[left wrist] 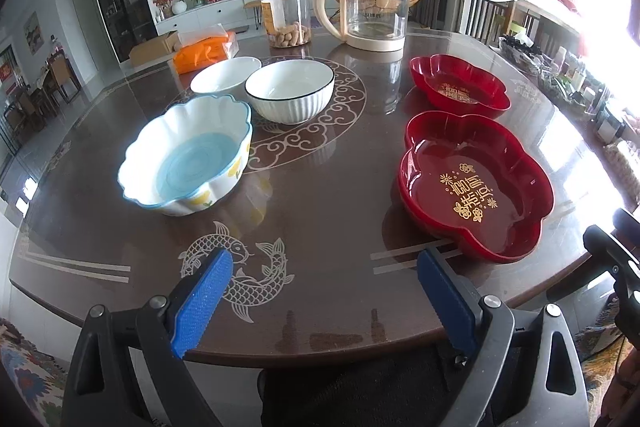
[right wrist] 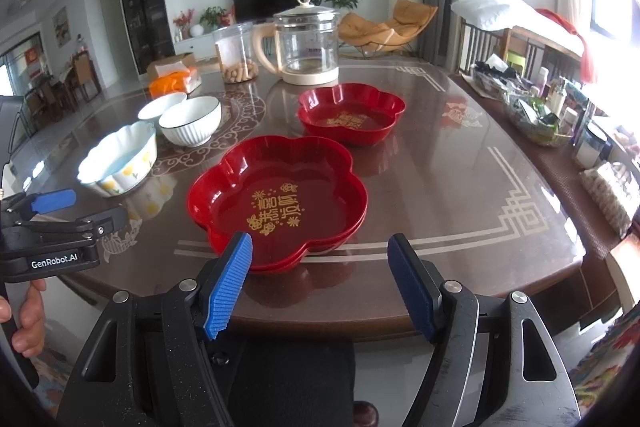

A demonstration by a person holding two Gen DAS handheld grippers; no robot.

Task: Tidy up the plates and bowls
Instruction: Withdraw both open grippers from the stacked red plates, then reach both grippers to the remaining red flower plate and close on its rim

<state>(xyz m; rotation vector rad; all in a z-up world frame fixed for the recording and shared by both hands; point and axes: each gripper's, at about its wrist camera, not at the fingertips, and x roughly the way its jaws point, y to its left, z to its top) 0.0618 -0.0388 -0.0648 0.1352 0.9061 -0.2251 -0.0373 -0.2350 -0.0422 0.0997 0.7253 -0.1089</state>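
Note:
A dark table (left wrist: 328, 211) carries a scalloped white bowl with a blue inside (left wrist: 188, 155), a ribbed white bowl with a dark rim (left wrist: 290, 91) and a smaller white bowl (left wrist: 224, 75) behind it. Two red flower-shaped plates with gold writing lie to the right: the near plate (left wrist: 476, 183) looks like two stacked, the far plate (left wrist: 460, 85) sits behind it. My left gripper (left wrist: 324, 259) hangs open over the table's front edge, nothing between its blue pads. In the right wrist view my right gripper (right wrist: 320, 243) is open just short of the near red plate (right wrist: 276, 199).
A glass kettle (left wrist: 374, 11), a clear jar of snacks (left wrist: 286, 15) and an orange packet (left wrist: 204, 51) stand at the table's far side. A cluttered shelf (right wrist: 536, 111) runs along the right. A black chair back (right wrist: 292, 383) sits below the front edge. A hand (right wrist: 24, 323) holds the left gripper's handle.

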